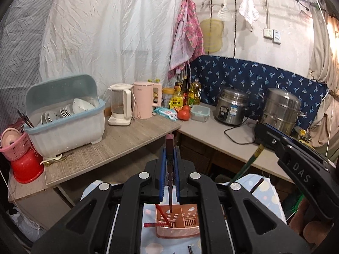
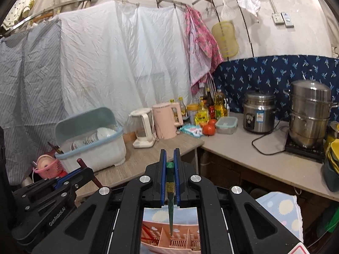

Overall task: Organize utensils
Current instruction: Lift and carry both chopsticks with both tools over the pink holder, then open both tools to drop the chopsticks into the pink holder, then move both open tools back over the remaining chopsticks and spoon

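Left gripper (image 1: 170,154) fingers pinch a tapered maroon chopstick (image 1: 170,169); right gripper (image 2: 170,158) fingers pinch a green chopstick (image 2: 170,190), above slotted pink plastic basket (image 1: 178,222), frame bottom.

A pink utensil caddy (image 1: 178,222) rests on a dotted pale-blue cloth (image 1: 264,192), apparently covering a table.

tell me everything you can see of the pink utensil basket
The basket is a small rectangular holder in salmon-pink plastic, with slotted walls and inner dividers that split it into several compartments. It stands upright on a pale blue cloth with dots, below both grippers. Two red chopsticks lean in its left compartment. The tip of the dark red chopstick in the left gripper points down at it; contact cannot be told. In the right wrist view its near rim shows, cut off by the frame edge.
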Demonstrator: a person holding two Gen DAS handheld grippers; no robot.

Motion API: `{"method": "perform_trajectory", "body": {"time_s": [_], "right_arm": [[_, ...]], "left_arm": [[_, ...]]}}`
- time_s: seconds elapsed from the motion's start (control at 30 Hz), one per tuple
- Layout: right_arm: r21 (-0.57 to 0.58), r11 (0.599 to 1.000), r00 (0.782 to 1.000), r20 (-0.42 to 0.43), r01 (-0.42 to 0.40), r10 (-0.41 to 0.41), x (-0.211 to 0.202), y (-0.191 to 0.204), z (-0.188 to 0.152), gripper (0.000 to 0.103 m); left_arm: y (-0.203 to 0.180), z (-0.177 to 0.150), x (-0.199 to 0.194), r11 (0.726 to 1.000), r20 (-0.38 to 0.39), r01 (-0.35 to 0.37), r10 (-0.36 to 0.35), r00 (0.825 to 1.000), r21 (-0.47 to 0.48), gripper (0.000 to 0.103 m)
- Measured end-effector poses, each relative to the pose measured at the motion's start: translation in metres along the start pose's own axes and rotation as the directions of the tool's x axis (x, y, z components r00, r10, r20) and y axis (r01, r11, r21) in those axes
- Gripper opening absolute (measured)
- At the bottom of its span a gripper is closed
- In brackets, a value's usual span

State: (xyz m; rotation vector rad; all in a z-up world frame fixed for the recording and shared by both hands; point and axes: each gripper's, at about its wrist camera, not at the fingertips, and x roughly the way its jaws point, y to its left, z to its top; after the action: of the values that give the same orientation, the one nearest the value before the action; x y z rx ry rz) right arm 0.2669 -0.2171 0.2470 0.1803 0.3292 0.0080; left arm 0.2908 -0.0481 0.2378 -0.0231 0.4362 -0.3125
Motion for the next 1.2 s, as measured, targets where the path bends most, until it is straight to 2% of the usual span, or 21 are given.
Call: {"method": "perform_trajectory", "body": {"time_s": [0.23,0.47,0.5,0.53,0.57,0.6,0.73,0.93,1.2], "right_arm": [[-0.038,0.999,0.992,-0.123,0.033,-0.037,0.025,-0.007,-0.063,0.007],[-0.036,0.997,0.983,-0.169,0.069,-0.075,0.02,-0.022,-0.09,0.009],[-0.036,0.996,0.983,-0.163,0.077,-0.082,0.019,-0.024,-0.091,0.018],[-0.036,0.995,0.984,-0.152,0.093,-0.098,0.014,-0.026,-0.093,0.025],[-0.029,0.994,0.985,-0.136,0.104,-0.107,0.009,-0.029,-0.094,0.041],[-0.02,0.993,0.986,-0.12,0.112,-0.114,0.003,-0.031,-0.093,0.048],[0.007,0.991,0.987,-0.095,0.131,-0.13,-0.02,-0.04,-0.095,0.05],[0.024,0.991,0.986,-0.107,0.13,-0.127,-0.048,-0.045,-0.106,0.052],[0.012,0.993,0.982,-0.148,0.119,-0.116,-0.085,-0.037,-0.142,0.052]], "left_arm": [[0.008,-0.032,0.026,1.0,-0.073,-0.011,0.011,0.997,-0.004,0.007],[0.018,-0.053,0.029,0.999,-0.106,-0.024,0.021,0.994,-0.028,0.008],[0.018,-0.055,0.027,0.999,-0.102,-0.035,0.031,0.994,-0.029,0.011],[0.018,-0.057,0.025,0.999,-0.1,-0.041,0.039,0.994,-0.026,0.02],[0.019,-0.058,0.023,0.999,-0.1,-0.045,0.042,0.994,-0.026,0.025],[0.02,-0.06,0.02,0.998,-0.098,-0.055,0.051,0.994,-0.031,0.038],[0.024,-0.065,0.007,0.997,-0.091,-0.069,0.065,0.994,-0.046,0.045],[0.024,-0.08,-0.015,0.996,-0.093,-0.077,0.073,0.993,-0.043,0.045],[0.021,-0.117,-0.042,0.997,-0.134,-0.07,0.064,0.989,-0.044,0.045]]}}
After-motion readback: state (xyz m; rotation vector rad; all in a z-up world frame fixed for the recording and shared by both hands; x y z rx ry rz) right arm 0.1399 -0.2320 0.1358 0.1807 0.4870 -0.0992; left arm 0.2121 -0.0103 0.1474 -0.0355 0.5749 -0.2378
